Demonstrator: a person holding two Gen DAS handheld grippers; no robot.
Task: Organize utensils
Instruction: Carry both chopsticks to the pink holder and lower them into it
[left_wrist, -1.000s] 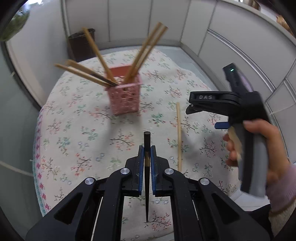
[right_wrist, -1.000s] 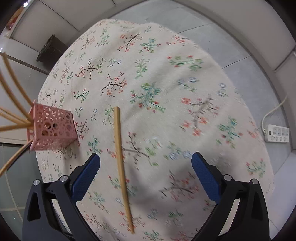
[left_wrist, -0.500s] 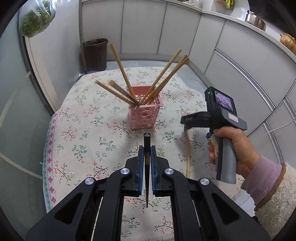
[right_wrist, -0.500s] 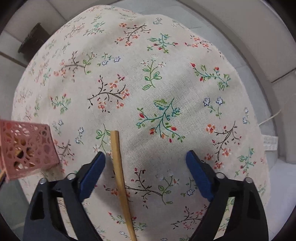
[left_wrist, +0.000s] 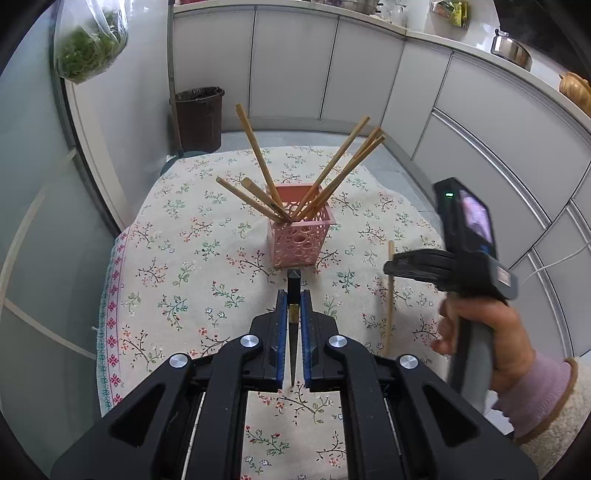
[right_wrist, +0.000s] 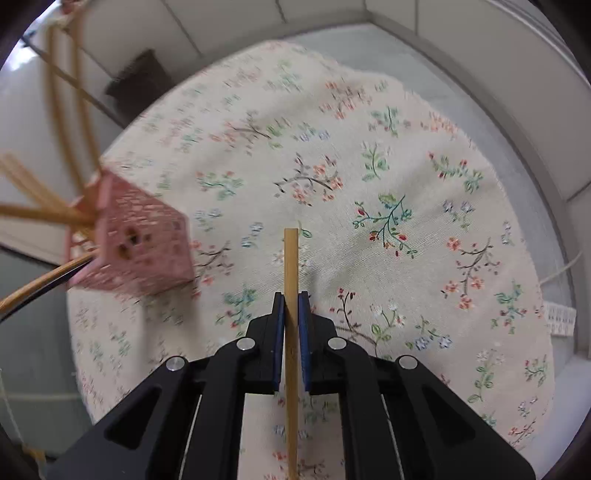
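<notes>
Two chopsticks are held, one per gripper. From the left wrist, the left gripper (left_wrist: 291, 317) is seen clamped on a dark chopstick (left_wrist: 293, 291) whose long axis points straight at the pink holder (left_wrist: 301, 236) just ahead, nothing between; six sticks already fan out of it. From the right wrist, the right gripper (right_wrist: 291, 317) is seen closed on a bamboo chopstick (right_wrist: 291, 266), with the holder (right_wrist: 136, 247) well off to its left on the tablecloth (right_wrist: 406, 184).

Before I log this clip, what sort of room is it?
Most likely a home kitchen. White cabinets run under a counter with a metal pot on it, a bag of greens hangs on the wall, and a pink holder of chopsticks stands on a flowered tablecloth.
</notes>
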